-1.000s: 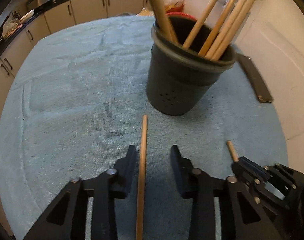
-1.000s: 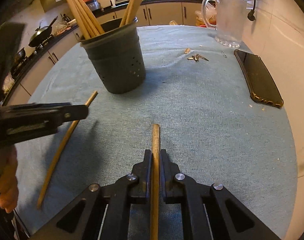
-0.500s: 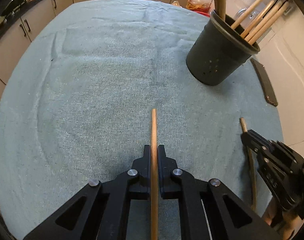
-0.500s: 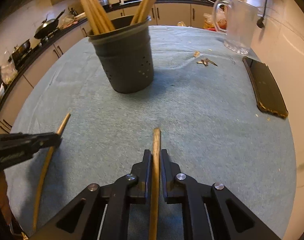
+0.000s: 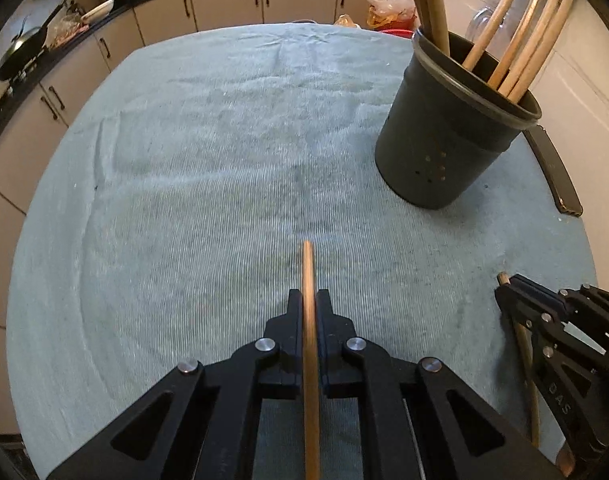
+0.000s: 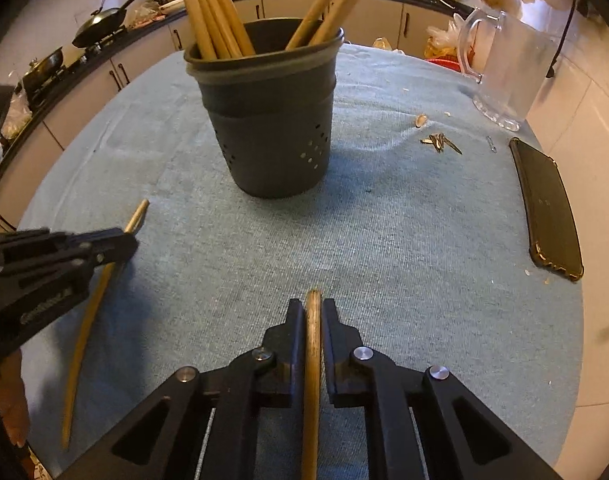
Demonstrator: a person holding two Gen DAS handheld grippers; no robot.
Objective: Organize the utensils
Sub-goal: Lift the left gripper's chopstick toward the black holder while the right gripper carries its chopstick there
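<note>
The dark holder (image 6: 272, 120) stands on the far half of the cloth-covered table (image 5: 184, 160), already bristling with wooden sticks. Each gripper is clamped narrow on one more stick: the left gripper (image 5: 310, 304) holds a thin stick (image 5: 308, 276), the right gripper (image 6: 313, 312) a thicker stick (image 6: 313, 320). Both look light, stiff and smooth, so a grip nearer mid-length should stop them swinging

"DAS" on right tongs (image 5: 504, 300), rest illegible
</note>
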